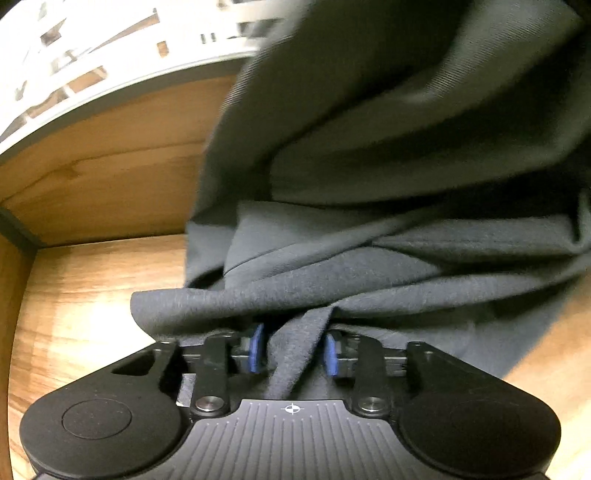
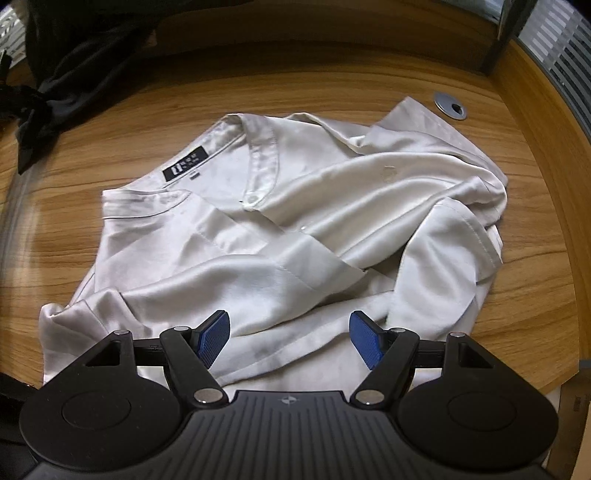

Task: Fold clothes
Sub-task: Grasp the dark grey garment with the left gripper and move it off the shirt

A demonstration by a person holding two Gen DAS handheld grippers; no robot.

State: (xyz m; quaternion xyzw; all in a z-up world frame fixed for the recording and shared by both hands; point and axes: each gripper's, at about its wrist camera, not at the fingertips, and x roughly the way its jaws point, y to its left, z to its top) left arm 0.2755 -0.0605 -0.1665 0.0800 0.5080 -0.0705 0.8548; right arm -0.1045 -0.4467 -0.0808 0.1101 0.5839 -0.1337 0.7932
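A dark grey garment (image 1: 369,184) fills most of the left wrist view, bunched and hanging above the wooden table (image 1: 92,288). My left gripper (image 1: 294,350) is shut on a fold of it, cloth pinched between the blue pads (image 1: 256,347). In the right wrist view a crumpled white collared shirt (image 2: 295,229) with a black neck label (image 2: 184,168) lies on the table. My right gripper (image 2: 290,339) hovers open over the shirt's near hem, nothing between its fingers. The dark garment (image 2: 70,59) also shows at the far left.
The wooden table (image 2: 110,122) has a raised wooden back wall (image 2: 332,26) and side panel. A metal cable grommet (image 2: 450,105) sits far right beside a dark post (image 2: 496,40). White slatted blinds (image 1: 92,48) lie beyond the table edge.
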